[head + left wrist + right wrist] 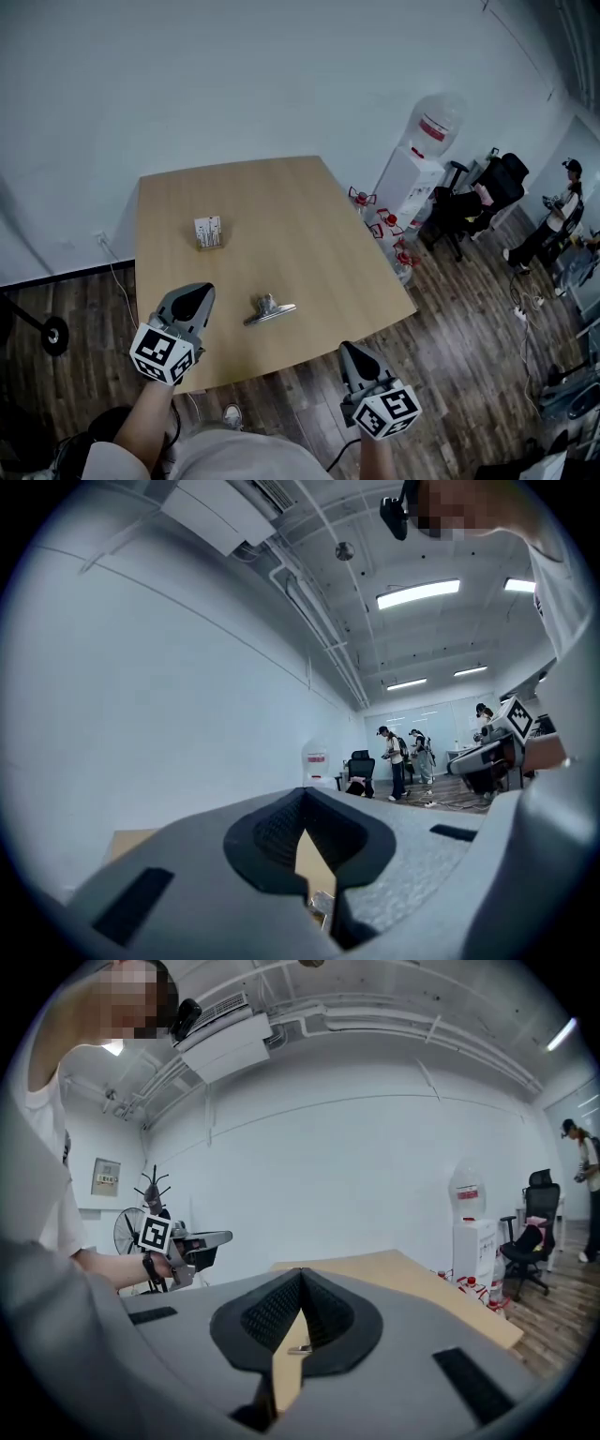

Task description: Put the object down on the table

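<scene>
The small metal object (270, 310), its form hard to make out, is seen lying at lower centre on the table (281, 202), between the left gripper (202, 292) and the right gripper (348, 349), both pressed together on nothing, the person's arms (150, 424) being cut off by the bottom edge.

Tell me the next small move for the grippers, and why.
Probably just ease both back from the table: the metal object already lies on the table, apart from both grippers. The left gripper and right gripper are shut with nothing between the jaws, so the putting down looks done.
</scene>
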A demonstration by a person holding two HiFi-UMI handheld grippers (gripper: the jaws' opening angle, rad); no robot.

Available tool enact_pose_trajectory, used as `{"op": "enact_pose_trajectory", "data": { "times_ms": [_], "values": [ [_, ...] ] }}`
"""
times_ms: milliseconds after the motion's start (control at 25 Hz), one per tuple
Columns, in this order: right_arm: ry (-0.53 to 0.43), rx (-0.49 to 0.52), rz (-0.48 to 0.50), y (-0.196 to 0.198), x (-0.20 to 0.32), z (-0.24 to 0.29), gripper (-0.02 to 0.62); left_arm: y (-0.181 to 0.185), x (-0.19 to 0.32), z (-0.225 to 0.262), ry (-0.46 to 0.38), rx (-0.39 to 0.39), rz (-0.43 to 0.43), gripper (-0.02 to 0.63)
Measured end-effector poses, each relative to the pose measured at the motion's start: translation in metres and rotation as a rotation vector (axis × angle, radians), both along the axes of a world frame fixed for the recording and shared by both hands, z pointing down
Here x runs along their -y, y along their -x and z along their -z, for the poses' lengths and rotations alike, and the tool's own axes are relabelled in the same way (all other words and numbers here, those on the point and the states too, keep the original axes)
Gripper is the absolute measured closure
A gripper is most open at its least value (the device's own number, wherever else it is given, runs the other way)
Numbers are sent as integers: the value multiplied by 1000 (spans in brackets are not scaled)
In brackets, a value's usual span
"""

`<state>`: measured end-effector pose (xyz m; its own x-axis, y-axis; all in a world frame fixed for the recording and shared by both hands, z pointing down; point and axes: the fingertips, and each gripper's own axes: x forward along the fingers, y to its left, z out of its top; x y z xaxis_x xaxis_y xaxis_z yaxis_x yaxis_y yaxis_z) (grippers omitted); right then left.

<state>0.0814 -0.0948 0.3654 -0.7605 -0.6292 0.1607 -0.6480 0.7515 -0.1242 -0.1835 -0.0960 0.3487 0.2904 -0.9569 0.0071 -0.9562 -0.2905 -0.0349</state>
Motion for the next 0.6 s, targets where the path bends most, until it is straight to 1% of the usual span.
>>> {"op": "enact_pose_trajectory", "data": {
  "times_ms": [160,280,600],
  "values": [
    [-8,18,-44,-9,8,11,597,13,-14,18,-36,1,15,600],
    [-23,12,-89,-19,13,14,597,22,-23,21,-43,6,29,600],
    [-94,-31,-211,-55,18,22,597,44,-47,23,-58,-18,122,600]
  ]
}}
